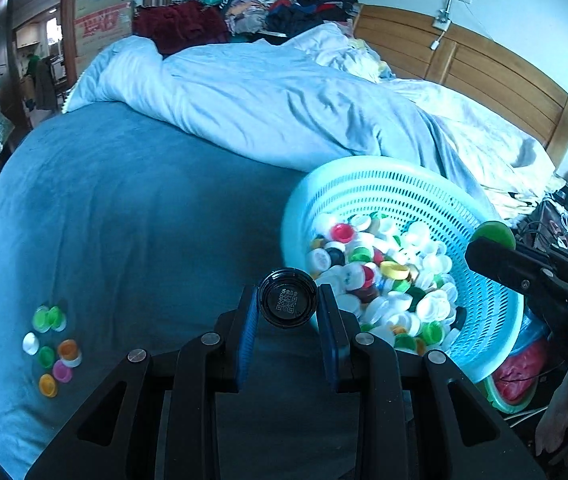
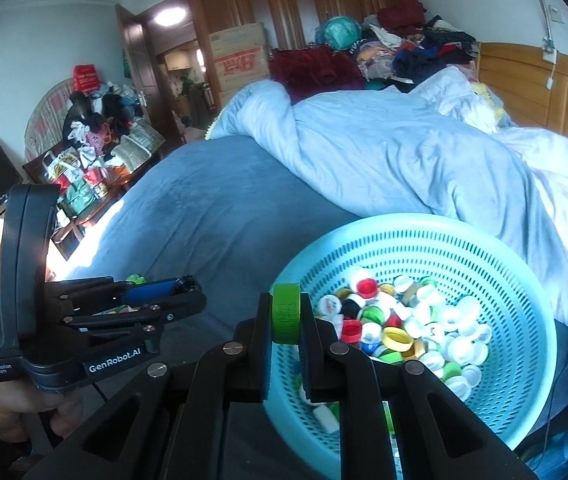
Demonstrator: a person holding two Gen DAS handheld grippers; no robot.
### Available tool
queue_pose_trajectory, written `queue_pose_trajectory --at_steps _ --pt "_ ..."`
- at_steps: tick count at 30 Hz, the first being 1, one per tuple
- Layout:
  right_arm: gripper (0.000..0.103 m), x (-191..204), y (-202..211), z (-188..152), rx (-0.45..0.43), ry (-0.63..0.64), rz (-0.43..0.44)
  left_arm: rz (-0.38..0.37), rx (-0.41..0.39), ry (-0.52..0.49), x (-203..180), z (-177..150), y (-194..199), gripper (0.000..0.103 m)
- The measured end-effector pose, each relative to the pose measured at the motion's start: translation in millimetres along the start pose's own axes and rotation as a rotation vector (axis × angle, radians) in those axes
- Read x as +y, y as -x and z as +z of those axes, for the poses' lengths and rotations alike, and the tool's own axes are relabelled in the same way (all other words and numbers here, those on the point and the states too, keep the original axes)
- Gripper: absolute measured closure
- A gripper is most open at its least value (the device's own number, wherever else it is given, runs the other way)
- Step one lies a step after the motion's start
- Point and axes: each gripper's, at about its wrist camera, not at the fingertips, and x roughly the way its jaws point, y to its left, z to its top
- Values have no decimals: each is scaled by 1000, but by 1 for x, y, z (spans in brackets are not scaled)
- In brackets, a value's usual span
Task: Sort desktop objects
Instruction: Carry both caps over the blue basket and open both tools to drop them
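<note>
Blue-padded fingers (image 1: 246, 332) of the left gripper (image 1: 288, 312) pinch a black cap (image 1: 288, 298), open side facing the camera, above the blue bedspread (image 1: 124, 208) just left of the cap-filled teal basket (image 1: 364, 184); sorted caps (image 1: 50, 346) lie far left. Right view: right gripper (image 2: 286, 320) clamps a green cap (image 2: 286, 312) edgewise at the basket's near rim.
</note>
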Motion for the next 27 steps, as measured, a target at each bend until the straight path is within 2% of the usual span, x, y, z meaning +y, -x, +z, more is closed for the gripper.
queue_pose_trajectory --at_steps 14,27 --pt "90 -65 5 10 30 -67 -73 -72 58 -109 -69 47 -41 79" --pt "90 -110 -3 -1 90 -116 -102 -98 188 -183 -116 42 -88 79"
